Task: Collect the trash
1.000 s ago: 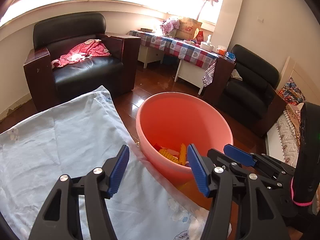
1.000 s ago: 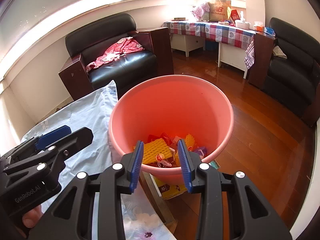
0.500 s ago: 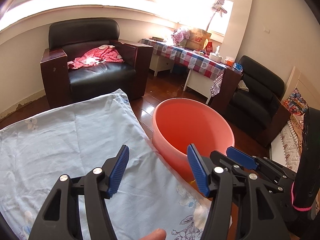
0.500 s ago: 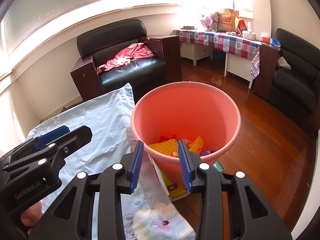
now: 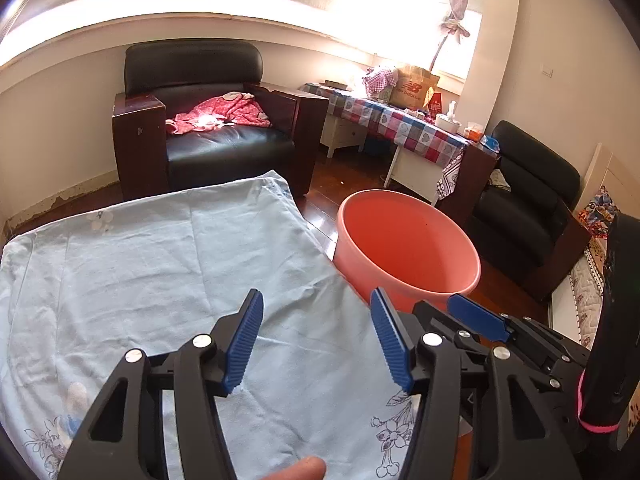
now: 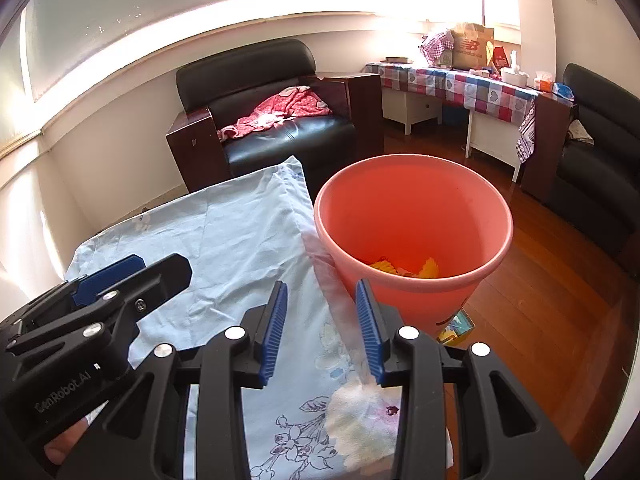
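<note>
Sunlit room, cloth-covered table (image 5: 140, 264) under both grippers, nothing gripped.
Left gripper (image 5: 316, 338) wide, closing on air; right gripper (image 6: 320, 322) half-open, empty. Ahead: trash (image 6: 404, 268) in pink bucket (image 6: 416, 184). Risk: a jaw snagging cloth, dragging it into bucket.

A cloth-covered bench (image 6: 224, 240) fills the near left. A bucket (image 6: 416, 216) stands on the floor (image 6: 552, 312) just beside its right edge, with scraps (image 6: 404, 268) lying in it. An armchair (image 6: 272, 120) sits behind the bench, a garment (image 6: 284, 110) on its seat. A far table (image 6: 456, 86) stands to the right, a paper bag (image 6: 472, 50) on it.
</note>
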The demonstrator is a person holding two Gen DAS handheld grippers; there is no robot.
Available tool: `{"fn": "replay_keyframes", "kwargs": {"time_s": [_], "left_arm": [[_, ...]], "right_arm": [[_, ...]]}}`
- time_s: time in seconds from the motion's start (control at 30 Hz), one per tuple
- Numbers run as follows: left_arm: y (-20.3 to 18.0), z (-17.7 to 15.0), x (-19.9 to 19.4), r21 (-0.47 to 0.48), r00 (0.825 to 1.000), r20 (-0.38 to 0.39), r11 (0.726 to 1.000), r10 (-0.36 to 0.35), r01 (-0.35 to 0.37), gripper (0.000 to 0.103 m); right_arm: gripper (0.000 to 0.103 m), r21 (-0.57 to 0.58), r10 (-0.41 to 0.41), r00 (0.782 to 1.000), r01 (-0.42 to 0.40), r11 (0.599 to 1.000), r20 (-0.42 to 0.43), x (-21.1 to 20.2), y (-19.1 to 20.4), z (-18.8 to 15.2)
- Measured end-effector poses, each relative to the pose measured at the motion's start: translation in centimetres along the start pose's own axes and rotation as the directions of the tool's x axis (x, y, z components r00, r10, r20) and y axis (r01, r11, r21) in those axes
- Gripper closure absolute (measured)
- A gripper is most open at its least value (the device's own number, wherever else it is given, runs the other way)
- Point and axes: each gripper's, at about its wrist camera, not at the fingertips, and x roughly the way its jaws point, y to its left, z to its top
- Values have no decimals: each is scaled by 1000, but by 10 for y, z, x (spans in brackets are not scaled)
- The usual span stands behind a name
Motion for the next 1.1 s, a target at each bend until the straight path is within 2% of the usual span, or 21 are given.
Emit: {"fn": "replay_keyframes", "kwargs": {"time_s": [0.33,1.1], "left_arm": [[11,-11,1,-28,1000,-23,1000,7,-8,52],[17,-18,16,-49,998,-66,999,6,-9,53]], "right_arm": [[67,-6,-3,1000,3,1000,-24,5,9,-10],[67,7,-1,999,2,1000,-54,19,9,-13]]}}
